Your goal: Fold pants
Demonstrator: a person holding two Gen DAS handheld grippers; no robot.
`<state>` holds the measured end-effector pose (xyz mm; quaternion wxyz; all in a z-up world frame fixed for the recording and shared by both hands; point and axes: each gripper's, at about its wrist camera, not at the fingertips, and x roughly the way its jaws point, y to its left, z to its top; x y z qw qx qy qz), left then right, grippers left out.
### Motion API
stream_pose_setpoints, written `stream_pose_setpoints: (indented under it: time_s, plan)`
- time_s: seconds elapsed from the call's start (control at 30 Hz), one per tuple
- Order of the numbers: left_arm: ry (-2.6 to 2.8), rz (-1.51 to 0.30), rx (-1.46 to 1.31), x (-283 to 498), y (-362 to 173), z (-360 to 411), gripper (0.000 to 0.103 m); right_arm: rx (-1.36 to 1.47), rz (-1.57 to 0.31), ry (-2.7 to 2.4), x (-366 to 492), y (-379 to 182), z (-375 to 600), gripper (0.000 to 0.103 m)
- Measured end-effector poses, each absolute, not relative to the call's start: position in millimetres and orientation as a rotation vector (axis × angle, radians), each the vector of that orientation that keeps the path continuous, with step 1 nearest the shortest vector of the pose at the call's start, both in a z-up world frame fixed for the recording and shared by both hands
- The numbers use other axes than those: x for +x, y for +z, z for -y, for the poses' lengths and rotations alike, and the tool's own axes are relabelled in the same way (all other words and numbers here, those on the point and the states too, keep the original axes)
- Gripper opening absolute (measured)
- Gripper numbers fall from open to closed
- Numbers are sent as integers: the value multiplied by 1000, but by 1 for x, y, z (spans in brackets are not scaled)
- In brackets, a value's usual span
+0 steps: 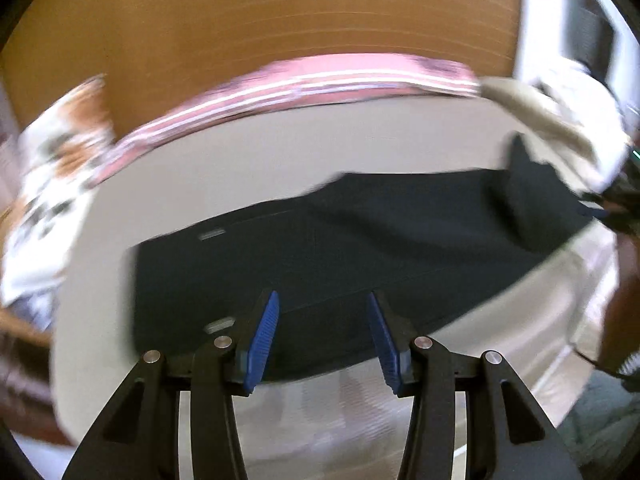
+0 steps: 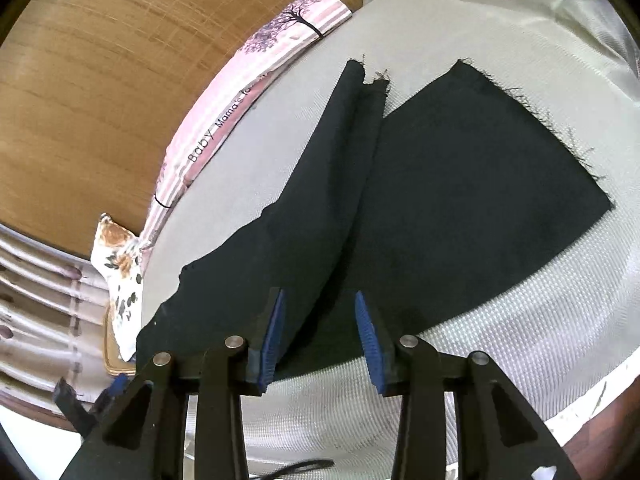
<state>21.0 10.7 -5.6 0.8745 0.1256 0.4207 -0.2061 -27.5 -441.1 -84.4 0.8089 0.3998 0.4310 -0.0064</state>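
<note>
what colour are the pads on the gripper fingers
Blue, ribbed pads on black fingers; the right wrist view shows them sharpest.

Dark pants (image 2: pixel 420 184) flat on bed, legs splayed.

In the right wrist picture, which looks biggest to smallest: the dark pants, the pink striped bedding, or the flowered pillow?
1. dark pants
2. pink striped bedding
3. flowered pillow
The pants lie nearest the camera, which enlarges them.
</note>
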Motion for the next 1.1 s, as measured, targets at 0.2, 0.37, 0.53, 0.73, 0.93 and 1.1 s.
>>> stream_pose_setpoints:
  time_s: [0.2, 0.37, 0.53, 0.73, 0.93, 1.1]
  plan:
    - [-709, -863, 380, 24, -34, 106, 48, 860, -949, 21, -12, -97, 441, 35]
    - [-851, -869, 444, 17, -50, 172, 48, 895, -984, 59, 1, -114, 441, 35]
    - [-886, -899, 475, 18, -68, 197, 48, 945, -1006, 102, 11, -130, 438, 35]
    - [-897, -932, 472, 23, -83, 209, 47, 997, -1018, 152, 25, -145, 432, 27]
    - [-916, -955, 476, 23, -93, 218, 48, 996, -972, 202, 37, -132, 427, 15]
    - [-912, -948, 489, 27, -98, 228, 47, 998, -956, 221, 45, -123, 424, 15]
